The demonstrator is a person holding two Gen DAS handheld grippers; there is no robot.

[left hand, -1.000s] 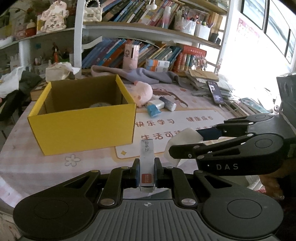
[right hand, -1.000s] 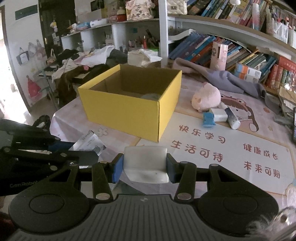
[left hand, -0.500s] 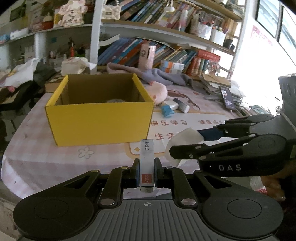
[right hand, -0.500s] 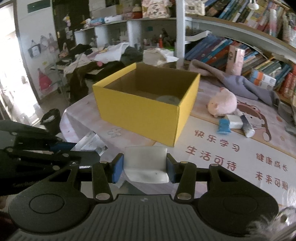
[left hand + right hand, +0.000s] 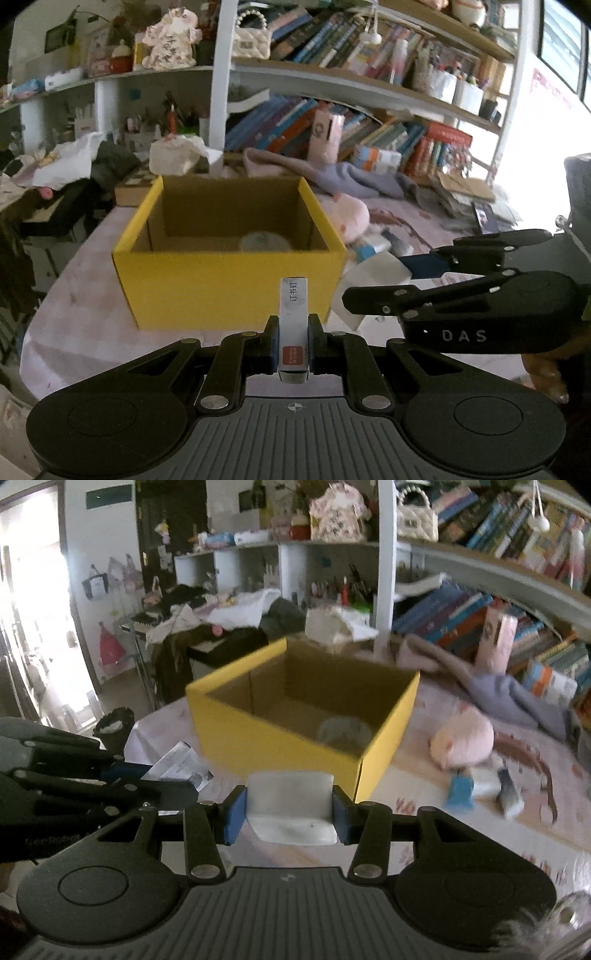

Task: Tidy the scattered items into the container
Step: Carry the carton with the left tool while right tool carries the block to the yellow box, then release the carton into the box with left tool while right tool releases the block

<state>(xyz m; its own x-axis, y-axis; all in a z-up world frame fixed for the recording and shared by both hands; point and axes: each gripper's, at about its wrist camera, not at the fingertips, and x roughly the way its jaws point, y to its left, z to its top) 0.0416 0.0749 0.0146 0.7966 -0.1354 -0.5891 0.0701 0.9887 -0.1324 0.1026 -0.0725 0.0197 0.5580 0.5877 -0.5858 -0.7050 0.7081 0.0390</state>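
Left wrist: slim glossy staple box (image 5: 293, 325) clamped; matte yellow cardboard box (image 5: 229, 273).

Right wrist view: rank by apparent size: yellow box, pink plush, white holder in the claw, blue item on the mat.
1. yellow box
2. and 3. white holder and pink plush: look alike; the holder is nearer the camera, so unranked
4. blue item

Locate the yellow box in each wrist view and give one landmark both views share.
Left wrist: yellow box sits centre, straight ahead past the staple packet.
Right wrist: yellow box sits centre, slightly left, corner facing the camera.
Shared landmark: pink plush toy, right of the box.
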